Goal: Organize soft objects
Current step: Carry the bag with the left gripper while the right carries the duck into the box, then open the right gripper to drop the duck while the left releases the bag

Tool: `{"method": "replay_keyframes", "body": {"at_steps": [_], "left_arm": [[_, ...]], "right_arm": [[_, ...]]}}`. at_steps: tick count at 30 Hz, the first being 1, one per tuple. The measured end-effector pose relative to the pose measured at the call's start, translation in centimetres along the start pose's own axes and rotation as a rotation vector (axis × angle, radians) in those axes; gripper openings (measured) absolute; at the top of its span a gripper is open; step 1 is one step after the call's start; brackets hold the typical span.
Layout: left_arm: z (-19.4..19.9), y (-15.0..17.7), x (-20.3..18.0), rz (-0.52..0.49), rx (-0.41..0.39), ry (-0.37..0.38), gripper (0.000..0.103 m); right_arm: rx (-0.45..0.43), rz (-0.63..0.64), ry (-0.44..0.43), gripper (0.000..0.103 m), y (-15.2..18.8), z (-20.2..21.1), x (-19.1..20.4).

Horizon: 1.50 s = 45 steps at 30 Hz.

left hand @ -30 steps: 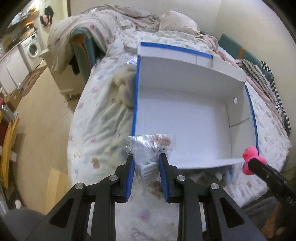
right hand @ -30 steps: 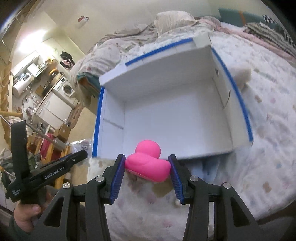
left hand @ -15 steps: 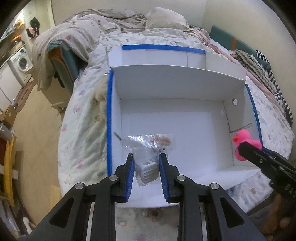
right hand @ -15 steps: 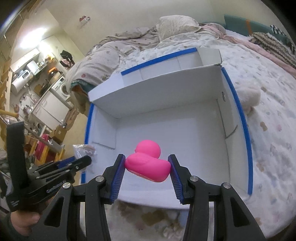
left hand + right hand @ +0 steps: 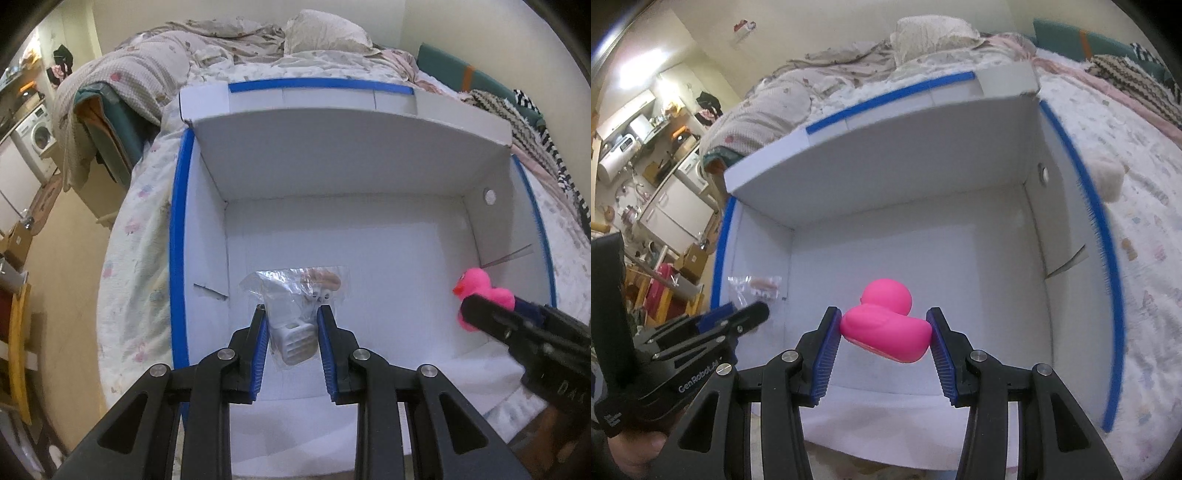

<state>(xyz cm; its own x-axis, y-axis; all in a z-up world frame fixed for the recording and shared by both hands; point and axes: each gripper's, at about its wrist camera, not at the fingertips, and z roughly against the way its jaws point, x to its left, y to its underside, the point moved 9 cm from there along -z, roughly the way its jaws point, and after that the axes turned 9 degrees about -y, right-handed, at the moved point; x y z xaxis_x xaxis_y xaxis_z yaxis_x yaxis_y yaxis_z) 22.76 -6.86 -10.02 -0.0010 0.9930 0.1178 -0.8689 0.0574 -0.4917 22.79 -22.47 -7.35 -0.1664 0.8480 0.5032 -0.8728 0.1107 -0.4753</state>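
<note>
— Black plastic on the left gripper (image 5: 746, 314) carries white lettering, "GenRobot.AI", along its side in the right wrist view. Can you read anything else?

— A few pale letters on the right gripper's (image 5: 480, 314) body in the left wrist view, something like "DAS", too blurred to be sure. Nothing on the box (image 5: 351, 177).

— What lies around it?

— The white cardboard box sits open on a bed (image 5: 144, 229) with a pale printed cover; blue tape (image 5: 177, 240) runs along its rims. A rumpled blanket (image 5: 155, 74) and a pillow (image 5: 325, 33) lie beyond the far flap, a striped knit throw (image 5: 546, 147) to the right. A washing machine (image 5: 37, 136) stands off to the left on the floor. A pale fluffy thing (image 5: 1108, 177) rests on the cover just outside the box's right wall.

— Anything in the way?

— The box floor below both grippers looks bare. The far flap leans in over the back of the box.

— And the soft things themselves?

— The left gripper (image 5: 290, 332) is clenched on a clear plastic bag (image 5: 295, 291) with a white ribbed piece and something tan inside, held above the box floor near the left wall. The right gripper (image 5: 884, 332) is squeezing a bright pink rubber duck (image 5: 886, 321) by its body, head away from the camera, above the box's near middle. In the left view the duck (image 5: 480, 291) shows an orange beak.
</note>
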Motion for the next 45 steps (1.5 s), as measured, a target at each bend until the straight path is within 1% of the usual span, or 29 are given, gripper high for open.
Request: {"method": "replay_keyframes", "body": {"at_steps": [1,5,7,12,14,17,29,36,37,39,41,42,43,45], "left_arm": [[-0.3,0.1,-0.1,0.006,0.007,0.011,0.024],[-1.1,0.8,-0.3,-0.005,0.019,0.004,0.024],[-1.5,1.3,-0.4,-0.006,0.036,0.012,0.024],[-2.4,2.2,-0.8,-0.012,0.075,0.017,0.024],[-2.5,2.4,-0.9,-0.018,0.078,0.013,0.024],[-3.1,2.7,-1.0,-0.022,0.092,0.009,0.024],[-4.2,2.6,-1.5,-0.026,0.123,0.005,0.024],[-4.7,2.5,-1.8,-0.029,0.122,-0.004,0.024],[-4.7,2.5,-1.9,-0.028,0.122,-0.002,0.024],[-4.6,2.5,-1.9,-0.028,0.122,-0.001,0.024],[-4.7,2.5,-2.0,-0.026,0.121,0.006,0.026],[-4.6,2.6,-1.9,-0.025,0.121,0.007,0.028],[-4.4,2.5,-1.8,-0.023,0.119,0.008,0.033],[-4.1,2.4,-1.8,-0.025,0.109,0.018,0.037]], "right_arm": [[0.015,-0.002,-0.002,0.05,0.2,-0.4,0.0],[0.072,-0.001,0.01,0.05,1.3,-1.9,-0.2],[0.098,0.0,0.015,0.05,1.8,-2.5,-0.3],[0.165,-0.005,0.056,0.05,3.0,-3.5,-1.1],[0.185,-0.011,0.067,0.05,3.4,-3.8,-1.4],[0.204,-0.031,0.059,0.05,3.9,-4.1,-1.8],[0.204,-0.052,0.045,0.05,3.3,-4.1,-2.4],[0.185,-0.056,0.027,0.05,3.0,-4.2,-1.7],[0.179,-0.06,0.025,0.052,2.8,-4.1,-1.6],[0.164,-0.063,0.025,0.063,2.6,-3.9,-1.6],[0.14,-0.064,0.02,0.066,2.1,-3.5,-1.4],[0.13,-0.066,0.021,0.071,2.0,-3.3,-1.4],[0.12,-0.07,0.02,0.073,1.7,-3.0,-1.4],[0.093,-0.084,0.014,0.077,1.3,-2.5,-1.5]]}}
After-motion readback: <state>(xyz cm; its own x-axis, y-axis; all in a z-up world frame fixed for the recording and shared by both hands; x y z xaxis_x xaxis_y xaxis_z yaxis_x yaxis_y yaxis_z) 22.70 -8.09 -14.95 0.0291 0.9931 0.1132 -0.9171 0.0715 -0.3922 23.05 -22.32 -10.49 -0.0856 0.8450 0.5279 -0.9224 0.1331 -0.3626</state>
